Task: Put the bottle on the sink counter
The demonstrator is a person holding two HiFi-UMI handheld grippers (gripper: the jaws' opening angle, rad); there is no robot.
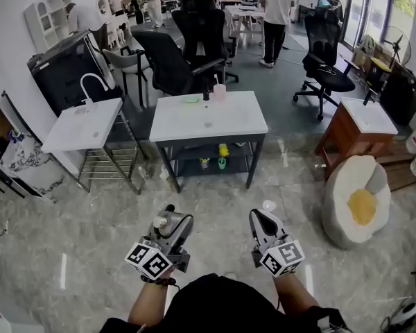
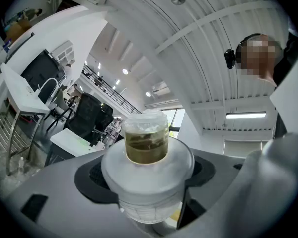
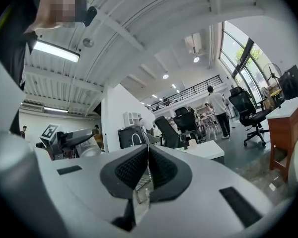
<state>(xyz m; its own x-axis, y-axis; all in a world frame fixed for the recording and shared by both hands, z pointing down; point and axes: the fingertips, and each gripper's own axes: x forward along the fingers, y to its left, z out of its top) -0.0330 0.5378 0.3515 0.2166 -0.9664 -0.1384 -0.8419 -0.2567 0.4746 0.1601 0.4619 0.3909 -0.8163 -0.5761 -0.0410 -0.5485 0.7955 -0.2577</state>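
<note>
A clear bottle [image 2: 146, 144] with a white cap and greenish-brown liquid stands between the jaws of my left gripper [image 2: 146, 177], which is shut on its wide body. In the head view the left gripper [image 1: 169, 229] is low over the marble floor, with the bottle [image 1: 161, 222] showing at its tip. My right gripper [image 1: 262, 219] hovers beside it, and its pads [image 3: 139, 168] are pressed together with nothing between them. The white sink counter [image 1: 187, 125] with a dark faucet stands some way ahead, in the middle of the head view.
A second white sink [image 1: 73, 132] with a curved faucet stands left, a wooden one [image 1: 347, 139] right. An egg-shaped bean bag [image 1: 357, 200] lies on the floor to the right. A pink cup [image 1: 220, 92] sits on the middle counter. Office chairs [image 1: 173, 64] and people are behind.
</note>
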